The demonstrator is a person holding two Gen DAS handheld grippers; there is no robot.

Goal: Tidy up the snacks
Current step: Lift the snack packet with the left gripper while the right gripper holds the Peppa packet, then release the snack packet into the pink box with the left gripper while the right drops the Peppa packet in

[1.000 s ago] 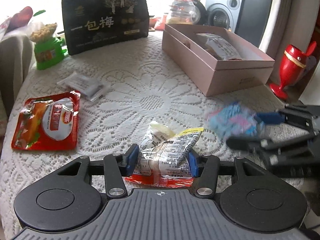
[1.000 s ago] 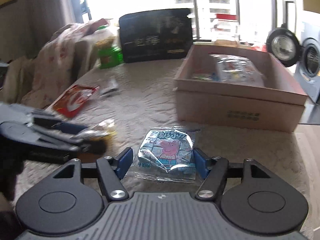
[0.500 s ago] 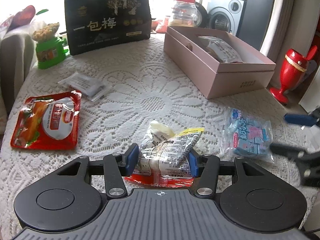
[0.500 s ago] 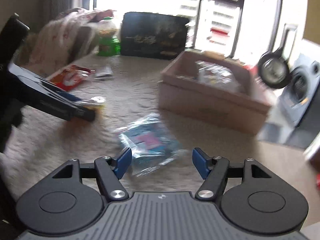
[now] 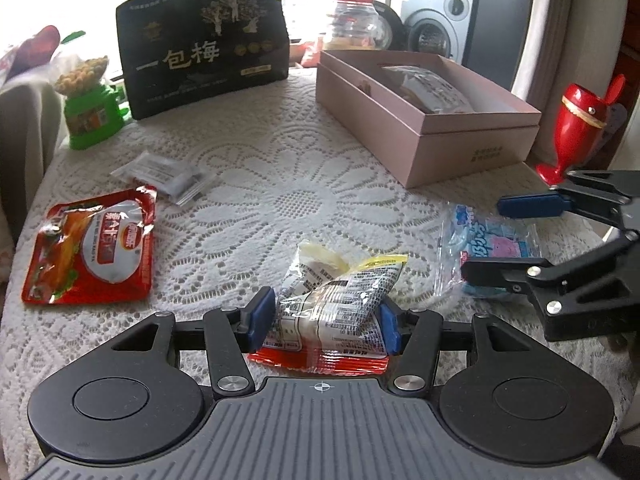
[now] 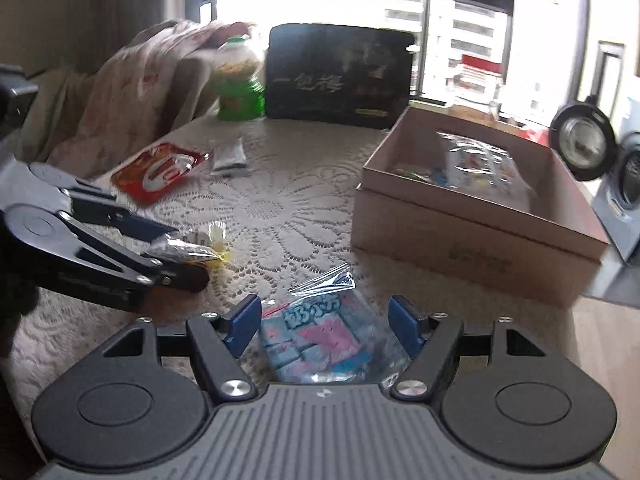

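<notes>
**Q:** Why is the left gripper placed where it is?

**A:** Its blue pads press both sides of a crinkled printed snack packet, which sits low over the lace tablecloth, well short of the pink box and to its left. The hold looks like the start of a carry toward that box, judging by the task. A red-edged wrapper shows just under the packet; whether it is part of the same packet cannot be told.

**Q:** And the right gripper?

**A:** Its fingers stand spread, one on either side of a blue-and-pink cartoon sachet lying flat on the cloth, just in front of the box's near wall. Neither pad touches the sachet, so it appears lined up for a pinch that has not happened.

**Q:** What does the box hold?

**A:** It is open-topped, with at least one large clear-wrapped packet inside and a few small colourful pieces beside it, too small to name. Room remains.

**Q:** What else waits outside it?

**A:** Far left of the box, a red pouch and a small clear packet lie flat. Behind them stand a big black plum bag and a green-based candy jar; a red-lidded jar stands just beyond the box's far end.
</notes>
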